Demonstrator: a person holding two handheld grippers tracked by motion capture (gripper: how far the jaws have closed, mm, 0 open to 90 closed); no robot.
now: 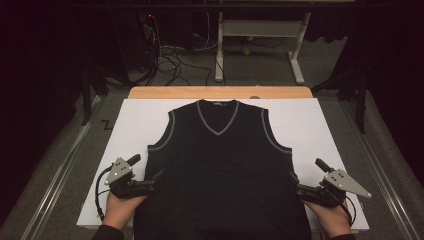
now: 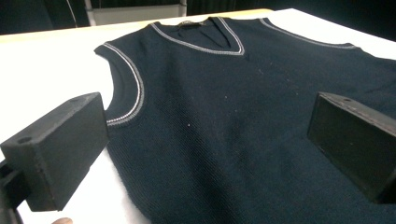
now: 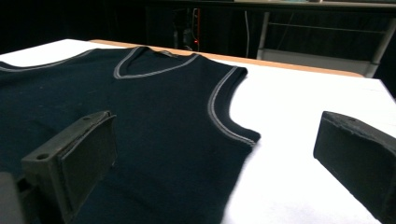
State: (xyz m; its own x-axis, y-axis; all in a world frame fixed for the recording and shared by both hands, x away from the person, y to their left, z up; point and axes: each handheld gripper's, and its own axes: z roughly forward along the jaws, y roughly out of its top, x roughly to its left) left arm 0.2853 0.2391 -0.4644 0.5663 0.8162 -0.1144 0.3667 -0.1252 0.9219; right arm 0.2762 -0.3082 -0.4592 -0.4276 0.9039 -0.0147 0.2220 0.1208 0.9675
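Vest (image 1: 220, 170) lies flat between left tool (image 1: 154, 181) and right tool (image 1: 296, 184).

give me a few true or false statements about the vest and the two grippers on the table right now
1. The vest lies flat with its V-neck pointing away from the person. True.
2. The left gripper is clamped on the vest's side edge. False: its jaws stand wide open, with nothing pinched between them.
3. The right gripper is open beside the vest's other side. True.
4. The vest has long sleeves. False: it is sleeveless, with pale trim round the armholes.
5. The vest rests on a white sheet that covers the wooden table. True.
6. The vest is folded in half. False: it is spread out in full.
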